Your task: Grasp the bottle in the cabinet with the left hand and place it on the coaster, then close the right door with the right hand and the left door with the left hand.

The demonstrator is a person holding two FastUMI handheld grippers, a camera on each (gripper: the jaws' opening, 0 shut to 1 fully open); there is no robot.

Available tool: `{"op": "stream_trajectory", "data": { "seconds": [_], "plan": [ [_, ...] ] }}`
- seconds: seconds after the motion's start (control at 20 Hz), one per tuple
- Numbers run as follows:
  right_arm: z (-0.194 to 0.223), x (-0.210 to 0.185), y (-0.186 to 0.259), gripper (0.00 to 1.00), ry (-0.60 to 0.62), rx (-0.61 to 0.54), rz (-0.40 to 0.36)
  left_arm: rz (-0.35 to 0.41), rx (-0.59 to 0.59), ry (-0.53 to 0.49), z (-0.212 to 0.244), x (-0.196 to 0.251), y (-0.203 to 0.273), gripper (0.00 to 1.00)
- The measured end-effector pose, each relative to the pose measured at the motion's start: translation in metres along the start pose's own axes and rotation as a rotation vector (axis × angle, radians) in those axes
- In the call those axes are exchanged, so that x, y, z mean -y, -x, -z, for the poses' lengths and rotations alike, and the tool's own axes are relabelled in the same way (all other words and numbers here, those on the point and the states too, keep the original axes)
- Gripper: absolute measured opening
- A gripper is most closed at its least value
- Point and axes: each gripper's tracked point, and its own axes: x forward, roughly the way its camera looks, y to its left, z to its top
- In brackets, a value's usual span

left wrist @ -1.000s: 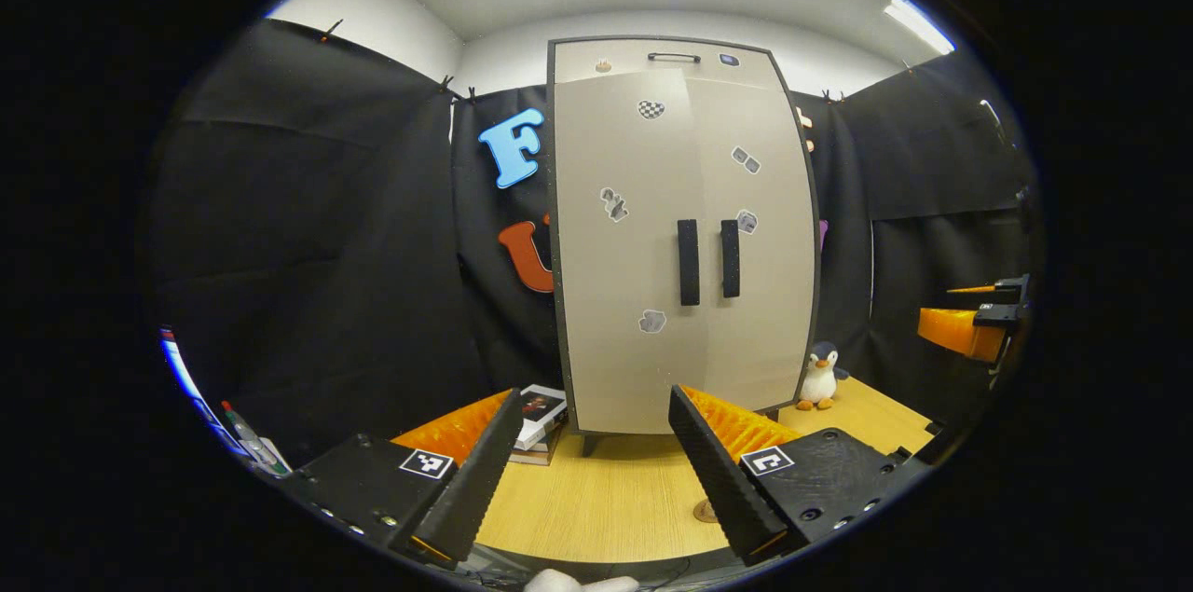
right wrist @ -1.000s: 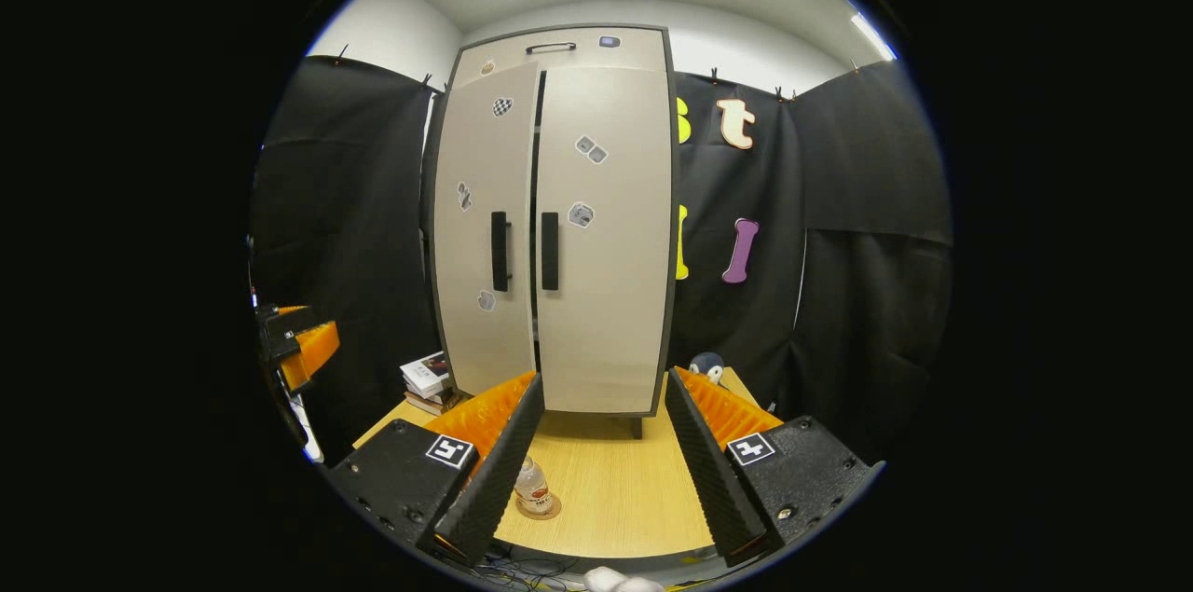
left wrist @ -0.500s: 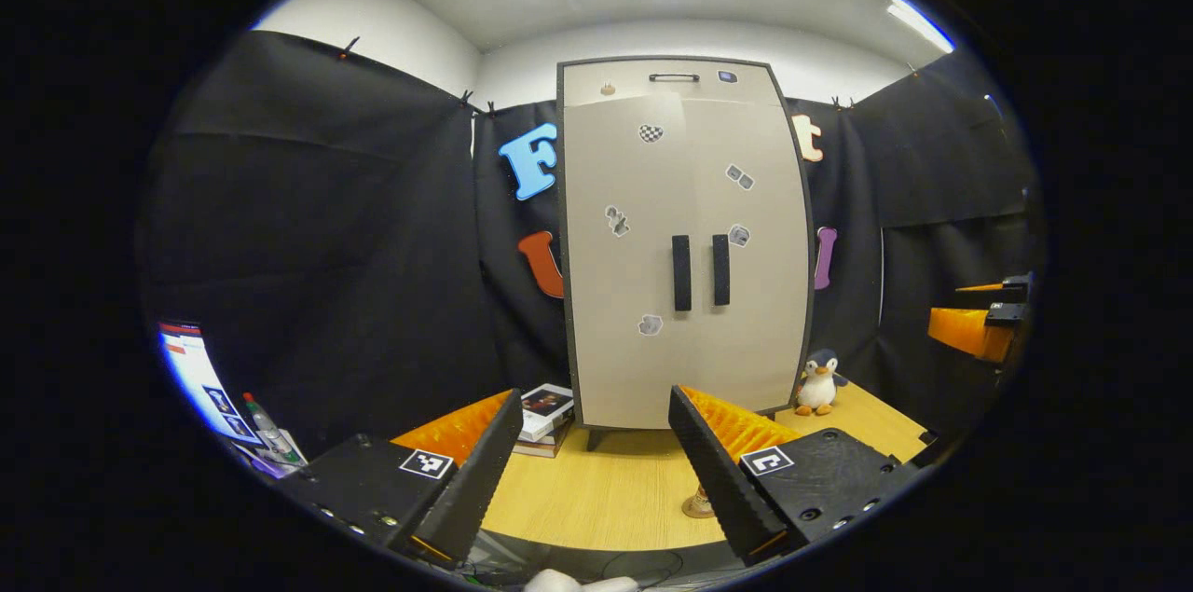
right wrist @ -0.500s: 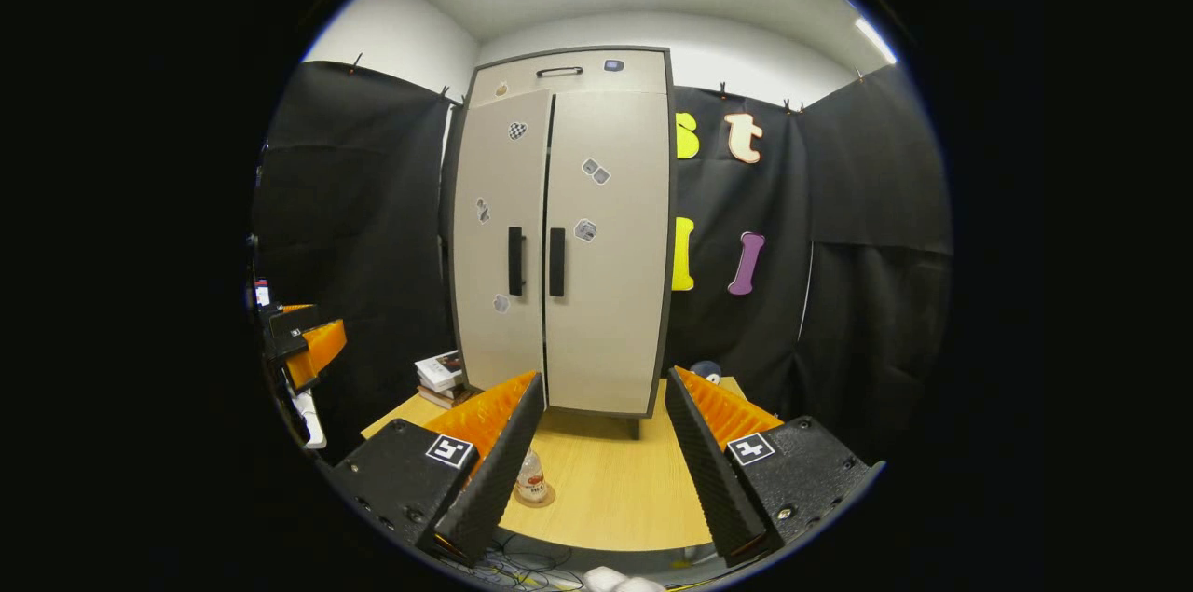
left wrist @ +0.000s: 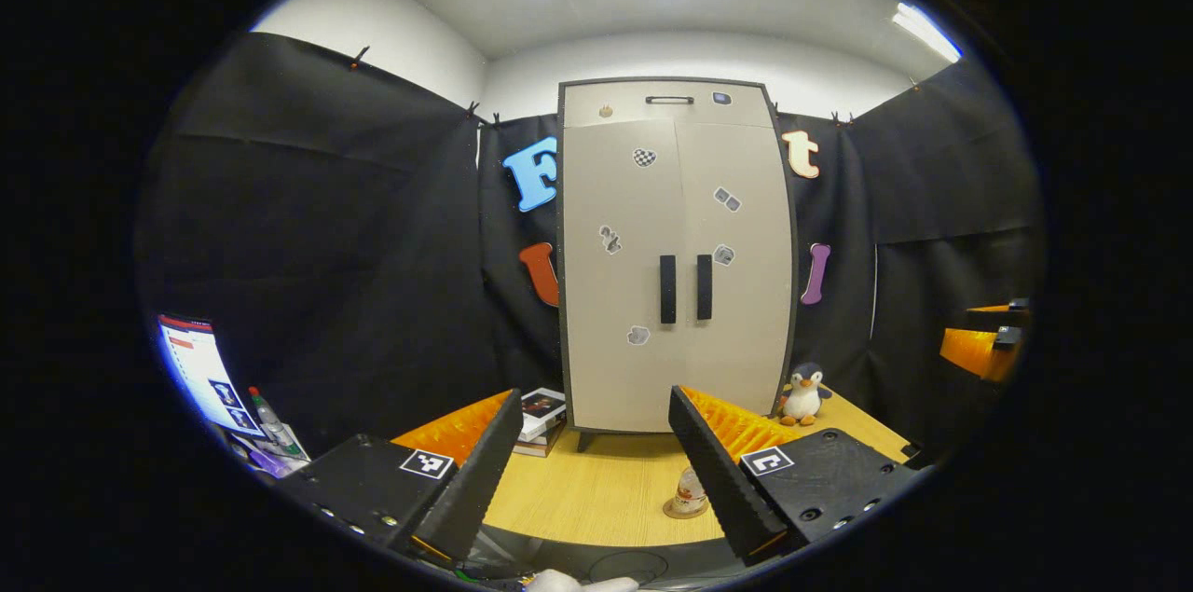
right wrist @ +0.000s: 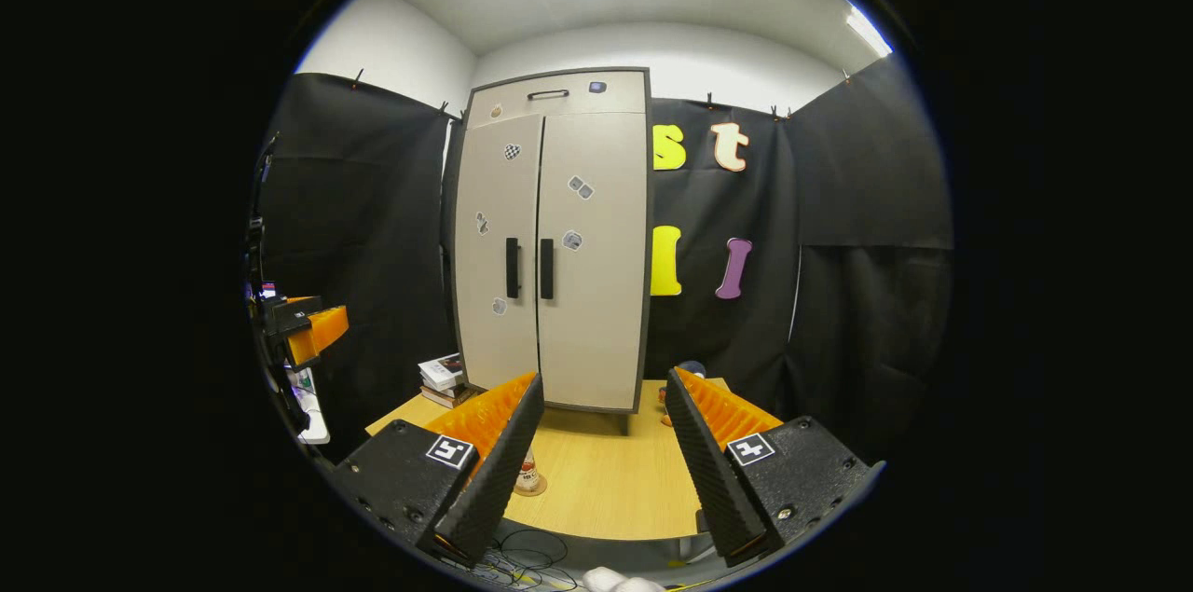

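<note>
In the left gripper view, the left gripper (left wrist: 592,471) hangs with its two ridged fingers spread wide and nothing between them, over the near edge of the light wooden table (left wrist: 596,489). The small clear plastic bottle (left wrist: 690,489) with a red label stands upright on the round brown coaster (left wrist: 678,510), at about five o'clock from the middle of the view, just beside the inner edge of the gripper's right-hand finger and partly hidden by it; whether they touch cannot be told. The bottle sits outside the gap, not held.

At twelve o'clock from the gripper, at the far side of the table, stands the tall beige cabinet (left wrist: 676,256) with a dark frame. Its left door (left wrist: 620,275) and right door (left wrist: 736,275) both lie flat and closed, their black vertical handles side by side. A stack of books (left wrist: 541,419) lies at the cabinet's foot toward nine o'clock, a small black-and-white penguin plush (left wrist: 802,394) toward three o'clock. A lit screen (left wrist: 200,373) shows at the far eight o'clock edge.

In the right gripper view, the right gripper (right wrist: 596,457) is likewise wide open and empty, above the table's near edge. The bottle (right wrist: 527,473) on its coaster shows at seven o'clock, just beside the left-hand finger. The left gripper (right wrist: 312,331) appears far off at nine o'clock.
</note>
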Motion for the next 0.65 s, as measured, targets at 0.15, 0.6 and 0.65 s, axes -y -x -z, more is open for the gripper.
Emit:
{"op": "stream_trajectory", "data": {
  "seconds": [0.15,0.6,0.65],
  "plan": [
    [-0.004,0.007,0.009,0.81,-0.007,0.01,0.024,0.024,0.007,-0.004,-0.003,0.012,0.009,0.96],
    [-0.011,0.029,0.039,0.81,-0.023,0.038,0.078,0.076,-0.007,-0.017,-0.003,0.034,0.032,0.96],
    [-0.013,0.031,0.042,0.81,-0.024,0.042,0.081,0.077,-0.005,-0.017,-0.004,0.036,0.035,0.96]
  ]
}}
